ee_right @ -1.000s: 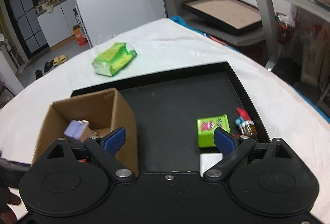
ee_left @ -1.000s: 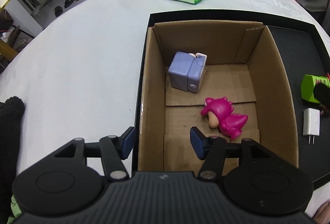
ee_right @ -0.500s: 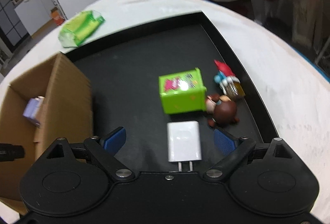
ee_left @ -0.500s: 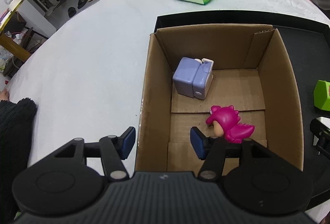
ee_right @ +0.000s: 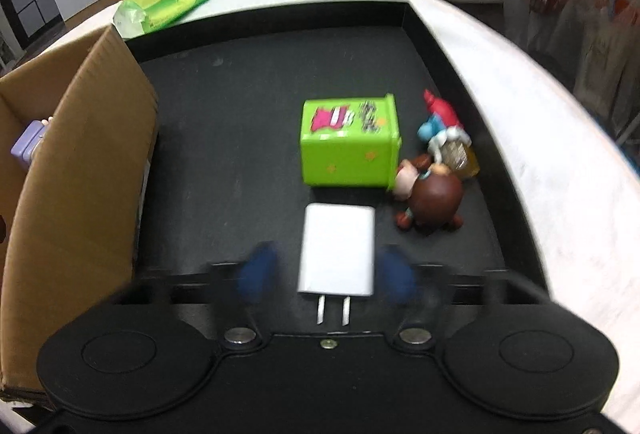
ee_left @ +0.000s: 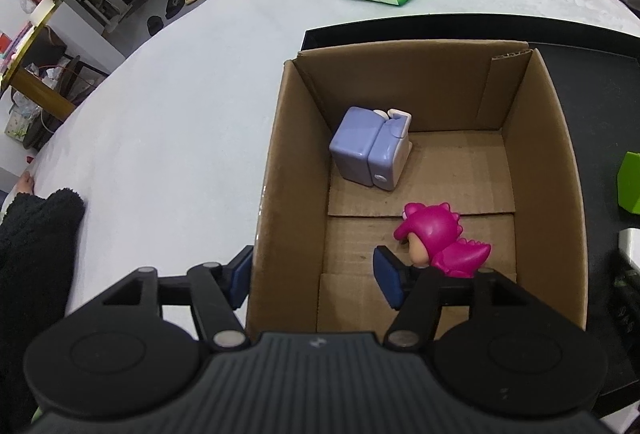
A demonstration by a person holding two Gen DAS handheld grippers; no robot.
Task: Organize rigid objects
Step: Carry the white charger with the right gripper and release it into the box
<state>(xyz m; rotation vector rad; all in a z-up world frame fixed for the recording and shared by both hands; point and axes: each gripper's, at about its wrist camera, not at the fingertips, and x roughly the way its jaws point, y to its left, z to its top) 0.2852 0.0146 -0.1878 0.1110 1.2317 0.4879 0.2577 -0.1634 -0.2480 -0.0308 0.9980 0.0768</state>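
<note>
Closing now, right gripper (ee_right: pixel 326 274) around the white charger (ee_right: pixel 338 248) near the black tray's (ee_right: pixel 448 46) front edge, pads blurred, contact not yet clear. Opening, left gripper (ee_left: pixel 312 280) straddling the cardboard box's (ee_left: pixel 288 162) left wall, probably steadying it for the drop. Inside already: purple block (ee_left: pixel 368 148), pink dinosaur figure (ee_left: pixel 438 238). Green box (ee_right: pixel 348 146) waiting mid-tray.

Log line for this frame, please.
right tongs: closing around white charger, pads not touching | left tongs: opening, straddling cardboard box wall | boxed: pink figure, purple toy
</note>
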